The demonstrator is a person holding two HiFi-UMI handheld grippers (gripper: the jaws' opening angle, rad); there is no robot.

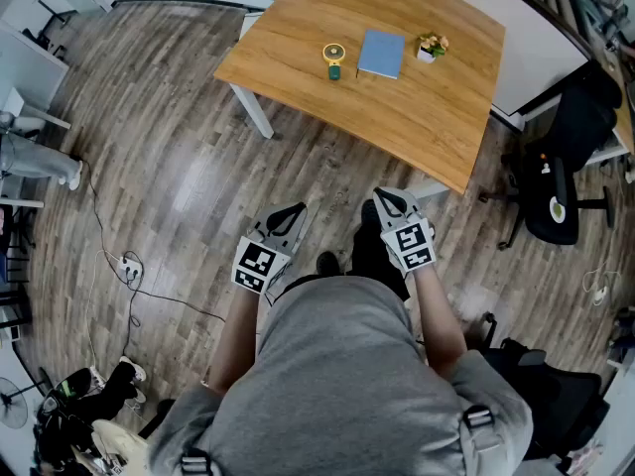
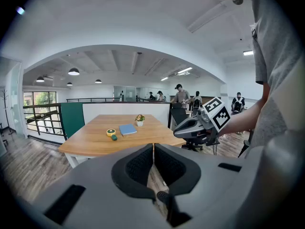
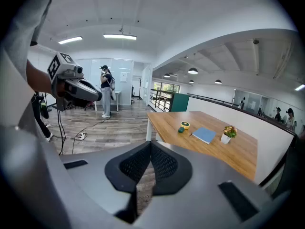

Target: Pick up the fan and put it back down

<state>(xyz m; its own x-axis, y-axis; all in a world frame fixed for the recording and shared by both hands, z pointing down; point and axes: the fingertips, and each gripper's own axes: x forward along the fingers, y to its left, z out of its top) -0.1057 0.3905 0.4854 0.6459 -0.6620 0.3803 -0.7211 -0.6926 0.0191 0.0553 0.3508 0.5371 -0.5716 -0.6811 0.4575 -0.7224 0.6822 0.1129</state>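
Note:
The fan (image 1: 334, 59) is small, yellow and green, and lies on the wooden table (image 1: 417, 117) beside a blue notebook (image 1: 381, 54). It also shows far off as the fan (image 2: 111, 133) in the left gripper view and the fan (image 3: 184, 126) in the right gripper view. My left gripper (image 1: 288, 214) and right gripper (image 1: 390, 202) hover over the floor, short of the table's near edge and well away from the fan. Both are shut with nothing between the jaws, as the left gripper (image 2: 153, 149) and right gripper (image 3: 150, 149) show up close.
A small potted plant (image 1: 432, 46) stands to the right of the notebook. A black office chair (image 1: 556, 196) sits to the right of the table. A power strip with its cable (image 1: 129, 266) lies on the floor at the left. Several people stand far off in the room.

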